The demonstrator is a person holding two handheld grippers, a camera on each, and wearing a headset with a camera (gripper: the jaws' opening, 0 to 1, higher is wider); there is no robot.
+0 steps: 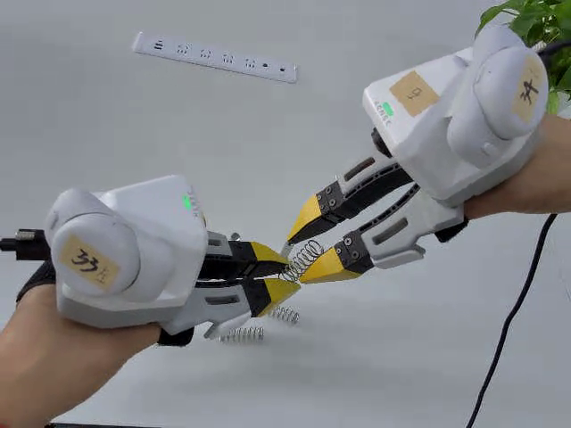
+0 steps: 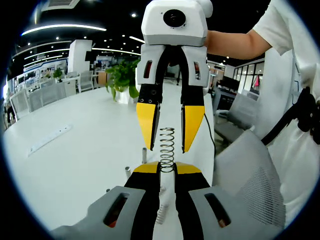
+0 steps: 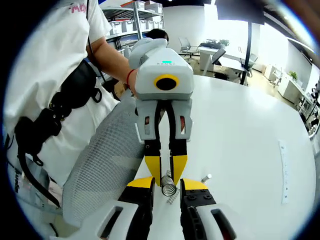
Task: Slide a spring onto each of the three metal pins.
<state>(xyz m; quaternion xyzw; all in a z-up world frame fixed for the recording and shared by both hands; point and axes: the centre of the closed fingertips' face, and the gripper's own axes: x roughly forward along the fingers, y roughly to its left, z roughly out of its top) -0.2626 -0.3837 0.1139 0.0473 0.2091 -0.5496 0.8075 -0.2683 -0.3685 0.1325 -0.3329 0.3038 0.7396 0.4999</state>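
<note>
A steel spring hangs in the air between the two grippers. My left gripper, low on the left in the head view, is shut on one end of the spring. My right gripper comes in from the upper right. Its yellow-tipped jaws stand open on either side of the spring, with a gap to each. Two loose springs lie on the white table under the left gripper. Two short metal pins stand upright on the table; a pin also shows beside the right gripper.
A white power strip lies at the far side of the table. A potted plant is at the top right corner, and a black cable trails down the right. A grey mesh chair stands beside the table.
</note>
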